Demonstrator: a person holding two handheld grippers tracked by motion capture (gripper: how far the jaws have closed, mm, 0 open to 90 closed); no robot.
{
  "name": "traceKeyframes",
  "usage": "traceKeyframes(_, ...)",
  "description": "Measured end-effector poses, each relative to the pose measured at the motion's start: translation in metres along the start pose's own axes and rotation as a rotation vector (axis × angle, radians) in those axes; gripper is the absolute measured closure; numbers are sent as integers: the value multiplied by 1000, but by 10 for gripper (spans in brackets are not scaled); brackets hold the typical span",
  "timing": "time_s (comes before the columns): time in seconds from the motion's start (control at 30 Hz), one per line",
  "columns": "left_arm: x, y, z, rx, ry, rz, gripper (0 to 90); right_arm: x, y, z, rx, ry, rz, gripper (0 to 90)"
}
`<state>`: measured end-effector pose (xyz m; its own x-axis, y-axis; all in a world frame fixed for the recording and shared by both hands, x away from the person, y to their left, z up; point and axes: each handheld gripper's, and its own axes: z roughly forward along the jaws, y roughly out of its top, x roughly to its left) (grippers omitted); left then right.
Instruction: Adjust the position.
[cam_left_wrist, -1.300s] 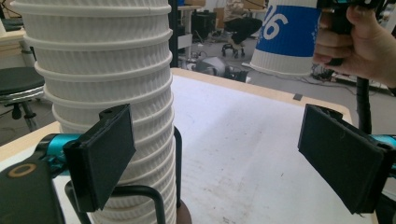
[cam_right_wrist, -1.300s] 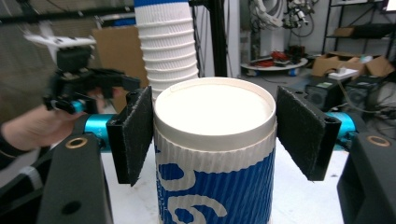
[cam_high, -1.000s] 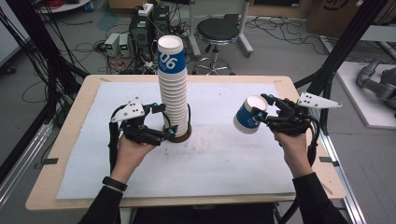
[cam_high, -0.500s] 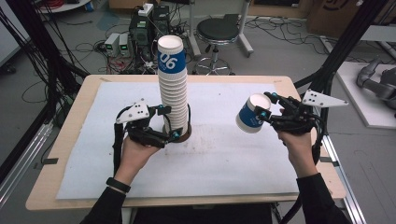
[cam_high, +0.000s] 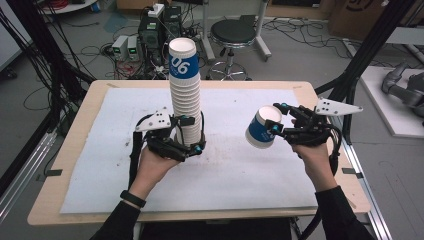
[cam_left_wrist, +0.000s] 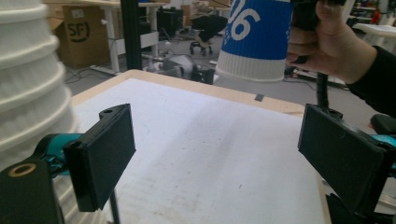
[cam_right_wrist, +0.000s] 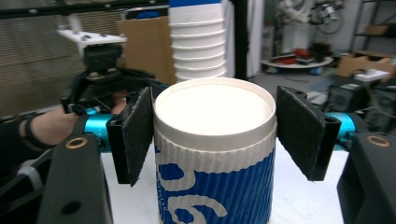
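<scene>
Gripping the light, crushable blue-and-white ribbed paper cup (cam_right_wrist: 214, 154) at its sidewall, our right gripper (cam_high: 278, 127) pinches gently. Our left gripper (cam_high: 192, 136) stands wide open, holding nothing, beside the tall white paper cup stack (cam_high: 184, 95).

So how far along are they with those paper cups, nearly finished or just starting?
Done: one blue-and-white cup is off the tall stack and clamped in the right gripper, held above the table.

In hand: the left gripper sits at the foot of the stack with its jaws open, the stack beside one jaw.

Left: most of the job, it seems; many cups remain nested, and the lifted cup is not yet set down.
</scene>
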<state>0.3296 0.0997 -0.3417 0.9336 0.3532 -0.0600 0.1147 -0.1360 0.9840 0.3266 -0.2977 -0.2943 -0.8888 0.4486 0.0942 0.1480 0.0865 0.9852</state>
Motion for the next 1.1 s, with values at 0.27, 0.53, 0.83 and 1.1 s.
traceKeyframes(0.27, -12, -1, 26, 43, -97, -6, 109, 6, -6, 10, 30, 75, 15, 312)
traceKeyframes(0.53, -26, -5, 48, 68, -179, -2, 115, 17, -8, 20, 41, 142, 7, 312)
traceKeyframes(0.83, -32, -7, 61, 74, -206, -2, 115, 28, -11, 36, 82, 193, -9, 312)
traceKeyframes(1.1, -35, -11, 73, 97, -220, 6, 115, 34, -13, 45, 91, 226, -6, 313)
